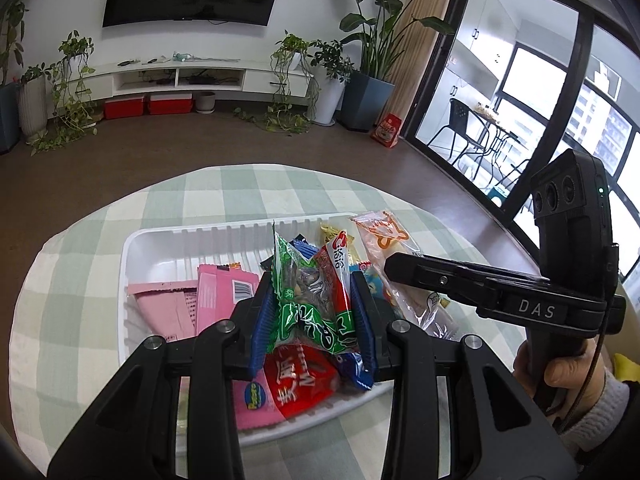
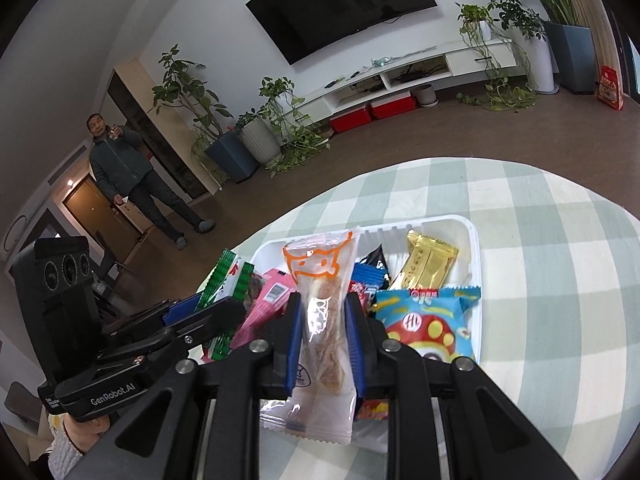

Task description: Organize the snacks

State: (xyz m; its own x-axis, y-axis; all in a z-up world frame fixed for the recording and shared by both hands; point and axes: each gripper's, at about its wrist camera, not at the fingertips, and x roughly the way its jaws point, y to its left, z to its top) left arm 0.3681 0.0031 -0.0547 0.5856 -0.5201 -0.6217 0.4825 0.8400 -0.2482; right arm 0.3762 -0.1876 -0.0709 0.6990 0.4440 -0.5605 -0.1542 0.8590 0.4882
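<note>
My left gripper [image 1: 314, 300] is shut on a green snack packet [image 1: 304, 292] and holds it upright over the white tray [image 1: 160, 248]. My right gripper [image 2: 323, 320] is shut on a clear packet with an orange cat drawing [image 2: 320, 280]; that same packet [image 1: 384, 236] shows at the right in the left wrist view. The tray [image 2: 468, 232] holds pink packets [image 1: 212, 300], a red packet [image 1: 300, 380], a gold packet [image 2: 430, 264] and a blue mushroom-print packet [image 2: 424, 324]. The left gripper [image 2: 208, 308] appears at the left of the right wrist view.
The tray rests on a round table with a green-and-white checked cloth [image 1: 240, 192]. A person [image 2: 128, 176] stands on the floor far left. Potted plants [image 1: 368, 52], a TV bench [image 1: 180, 76] and a glass door [image 1: 500, 100] line the room.
</note>
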